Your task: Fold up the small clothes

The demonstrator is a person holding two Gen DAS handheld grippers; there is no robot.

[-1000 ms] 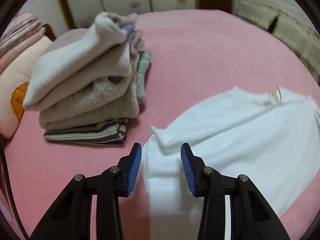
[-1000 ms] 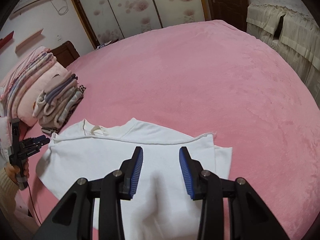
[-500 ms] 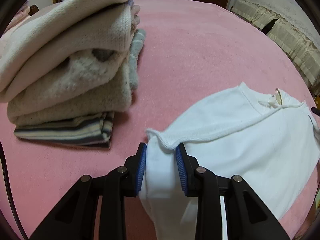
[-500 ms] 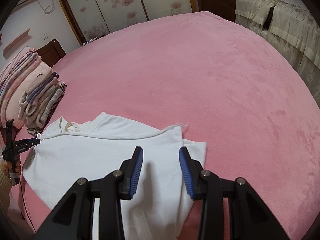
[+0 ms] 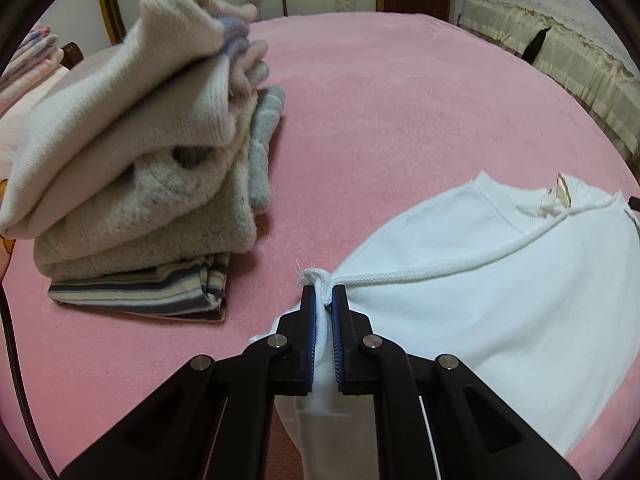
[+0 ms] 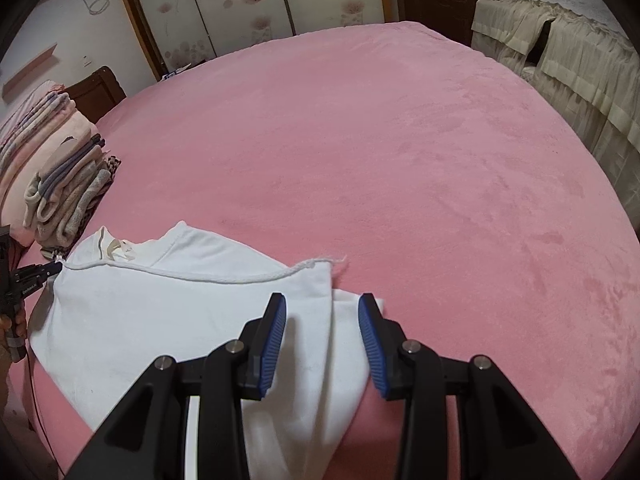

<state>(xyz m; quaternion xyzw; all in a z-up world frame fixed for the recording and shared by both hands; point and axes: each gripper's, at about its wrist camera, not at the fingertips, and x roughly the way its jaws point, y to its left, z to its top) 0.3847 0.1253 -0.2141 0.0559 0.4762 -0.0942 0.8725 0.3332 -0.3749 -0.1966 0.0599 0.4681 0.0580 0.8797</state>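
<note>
left wrist: left tool (image 5: 324, 300) pinches one white shirt (image 5: 500, 300); right tool (image 6: 322, 316) spread.

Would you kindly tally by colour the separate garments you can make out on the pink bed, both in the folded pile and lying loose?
White garment, loose, corner pinched in the left gripper: 1
Cream or beige knits in the pile: 3
Grey knit: 1
Striped piece at the bottom: 1
Total: 6, though further layers may be hidden.
</note>
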